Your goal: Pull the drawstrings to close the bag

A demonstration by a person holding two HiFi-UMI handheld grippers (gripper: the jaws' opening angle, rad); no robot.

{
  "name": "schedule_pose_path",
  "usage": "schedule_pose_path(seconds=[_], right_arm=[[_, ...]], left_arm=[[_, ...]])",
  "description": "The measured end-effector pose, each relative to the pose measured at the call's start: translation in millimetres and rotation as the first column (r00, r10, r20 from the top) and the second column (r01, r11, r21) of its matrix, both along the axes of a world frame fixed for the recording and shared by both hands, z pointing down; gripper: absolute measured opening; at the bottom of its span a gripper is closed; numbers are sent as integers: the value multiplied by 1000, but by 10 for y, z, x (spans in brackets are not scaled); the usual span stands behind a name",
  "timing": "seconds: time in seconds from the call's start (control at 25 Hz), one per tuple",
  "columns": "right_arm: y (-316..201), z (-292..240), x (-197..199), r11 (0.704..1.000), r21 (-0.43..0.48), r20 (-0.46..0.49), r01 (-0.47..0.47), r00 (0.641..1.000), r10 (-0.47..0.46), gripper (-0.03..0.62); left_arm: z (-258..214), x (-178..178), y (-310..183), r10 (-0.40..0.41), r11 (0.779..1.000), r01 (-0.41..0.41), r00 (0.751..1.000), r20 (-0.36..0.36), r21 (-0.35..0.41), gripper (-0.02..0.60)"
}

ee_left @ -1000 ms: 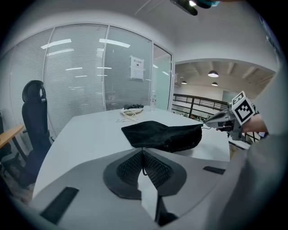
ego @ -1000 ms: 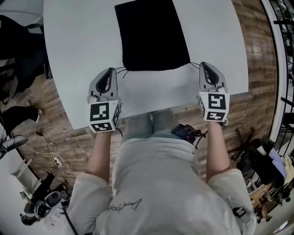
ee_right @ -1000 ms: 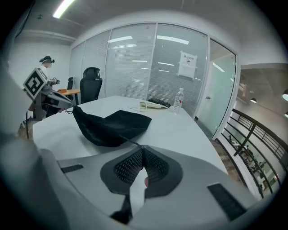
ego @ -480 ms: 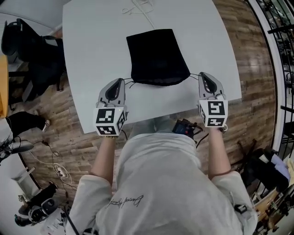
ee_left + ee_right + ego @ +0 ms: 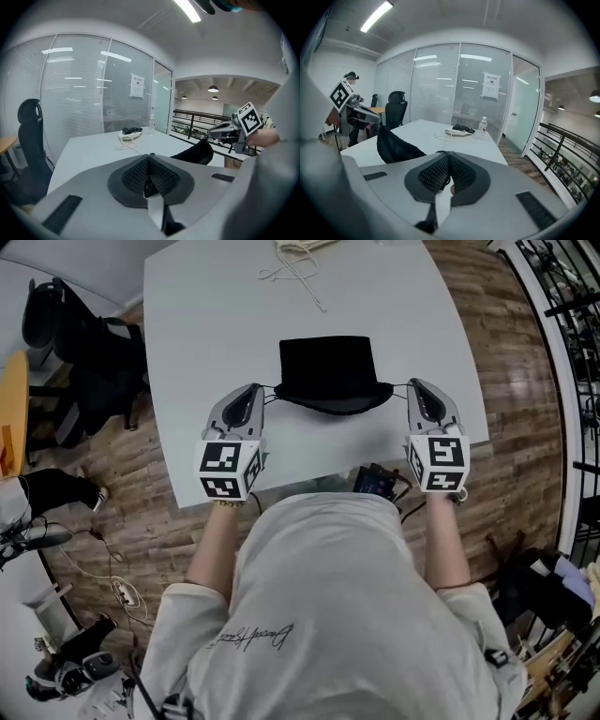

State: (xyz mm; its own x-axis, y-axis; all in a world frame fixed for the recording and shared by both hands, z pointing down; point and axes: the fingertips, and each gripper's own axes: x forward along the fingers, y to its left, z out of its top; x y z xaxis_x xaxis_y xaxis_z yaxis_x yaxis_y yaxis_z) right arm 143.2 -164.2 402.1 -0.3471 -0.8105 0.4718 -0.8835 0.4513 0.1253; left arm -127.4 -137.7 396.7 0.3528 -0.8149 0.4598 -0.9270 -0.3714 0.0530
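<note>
The black drawstring bag [image 5: 330, 371] hangs over the white table [image 5: 206, 324], its near mouth edge flared between the two grippers. A thin drawstring [image 5: 271, 394] runs from its left corner into my left gripper [image 5: 253, 393], which is shut on it. From the right corner another drawstring [image 5: 400, 386] leads into my right gripper [image 5: 416, 387], also shut on it. In the left gripper view the jaws [image 5: 149, 158] are closed and the bag [image 5: 194, 153] sits ahead at the right. In the right gripper view the closed jaws [image 5: 447, 155] face the bag [image 5: 393, 145] at the left.
A loose white cord [image 5: 295, 266] lies at the table's far end, with a cable bundle [image 5: 458, 130] and a water bottle [image 5: 481, 128] beyond it. A black office chair [image 5: 66, 329] stands left of the table. The near table edge [image 5: 309, 479] is just behind the grippers.
The bag looks shorter and its near end has risen and flared out. Both grippers stay shut on the strings, and the left one has shifted a little to the right.
</note>
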Motion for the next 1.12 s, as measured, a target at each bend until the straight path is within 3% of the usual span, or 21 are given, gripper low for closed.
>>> schedule_pose_path(seconds=[0.52, 0.88, 1.12], right_arm=[[-16, 105, 128, 998, -52, 3, -40, 999, 40, 23], [-73, 160, 369, 992, -59, -27, -107, 994, 106, 23], [-78, 221, 494, 987, -76, -23, -141, 990, 140, 23]], left_arm=[[34, -42, -25, -36, 999, 37, 999, 11, -40, 14], [24, -324, -38, -96, 995, 99, 989, 110, -17, 14], [36, -543, -26, -150, 988, 153, 980, 129, -13, 12]])
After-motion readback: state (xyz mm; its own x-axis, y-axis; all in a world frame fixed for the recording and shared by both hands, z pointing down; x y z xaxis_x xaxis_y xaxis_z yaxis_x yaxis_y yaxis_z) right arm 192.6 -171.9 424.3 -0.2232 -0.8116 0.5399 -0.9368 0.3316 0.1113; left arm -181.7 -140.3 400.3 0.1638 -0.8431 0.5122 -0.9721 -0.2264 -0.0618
